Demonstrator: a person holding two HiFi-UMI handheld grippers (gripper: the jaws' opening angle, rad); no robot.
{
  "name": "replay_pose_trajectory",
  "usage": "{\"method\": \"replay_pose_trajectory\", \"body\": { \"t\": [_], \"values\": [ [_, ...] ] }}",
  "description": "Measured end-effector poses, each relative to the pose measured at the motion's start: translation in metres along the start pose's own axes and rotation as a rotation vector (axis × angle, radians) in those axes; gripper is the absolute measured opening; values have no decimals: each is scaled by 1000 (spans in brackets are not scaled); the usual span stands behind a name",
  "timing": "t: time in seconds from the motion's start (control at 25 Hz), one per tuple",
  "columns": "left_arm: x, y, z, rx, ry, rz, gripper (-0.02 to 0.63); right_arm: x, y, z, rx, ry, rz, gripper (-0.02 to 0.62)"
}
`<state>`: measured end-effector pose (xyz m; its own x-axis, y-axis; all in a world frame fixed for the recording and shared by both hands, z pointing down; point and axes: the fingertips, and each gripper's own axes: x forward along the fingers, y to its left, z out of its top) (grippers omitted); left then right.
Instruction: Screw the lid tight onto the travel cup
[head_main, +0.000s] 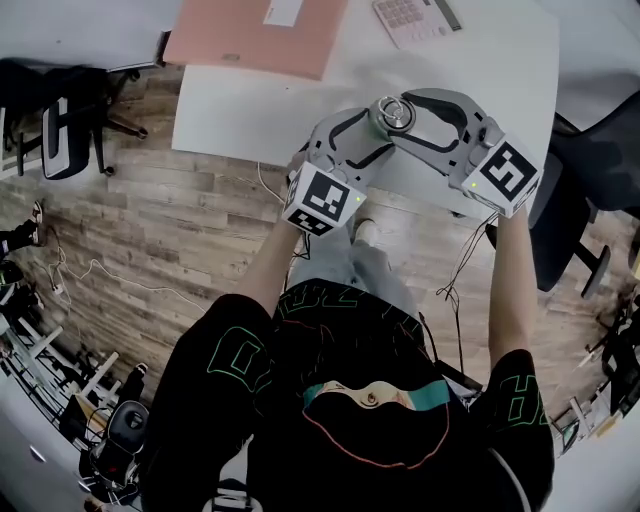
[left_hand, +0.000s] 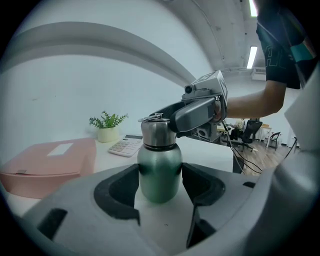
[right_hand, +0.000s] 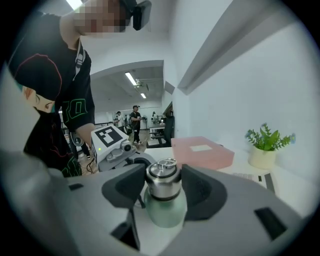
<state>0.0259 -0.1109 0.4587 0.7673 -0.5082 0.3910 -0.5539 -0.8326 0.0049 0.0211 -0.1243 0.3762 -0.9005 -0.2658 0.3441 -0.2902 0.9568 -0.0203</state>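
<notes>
At the white table's (head_main: 250, 120) near edge, the head view shows the left gripper (head_main: 378, 128) and right gripper (head_main: 400, 114) meeting on the upright travel cup (head_main: 392, 113). Left gripper view — its pads clamp the cup's green body, which stands on the table. Right gripper view — its jaws are closed on the steel lid (right_hand: 162, 176) atop the cup.
</notes>
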Motion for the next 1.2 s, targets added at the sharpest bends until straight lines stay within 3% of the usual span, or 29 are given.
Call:
{"method": "replay_pose_trajectory", "body": {
  "t": [0.12, 0.32, 0.6, 1.2],
  "values": [
    [0, 0, -1, -2, 0, 1, 281, 1, 2, -1, 16, -11, -28, 233],
    [-1, -1, -2, -4, 2, 13, 281, 0, 1, -2, 19, -53, -144, 233],
    [0, -1, -2, -4, 4, 29, 281, -2, 2, -4, 35, -19, -280, 235],
    [3, 1, -4, -8, 2, 54, 282, -5, -6, -6, 167, -124, -768, 234]
  ]
}}
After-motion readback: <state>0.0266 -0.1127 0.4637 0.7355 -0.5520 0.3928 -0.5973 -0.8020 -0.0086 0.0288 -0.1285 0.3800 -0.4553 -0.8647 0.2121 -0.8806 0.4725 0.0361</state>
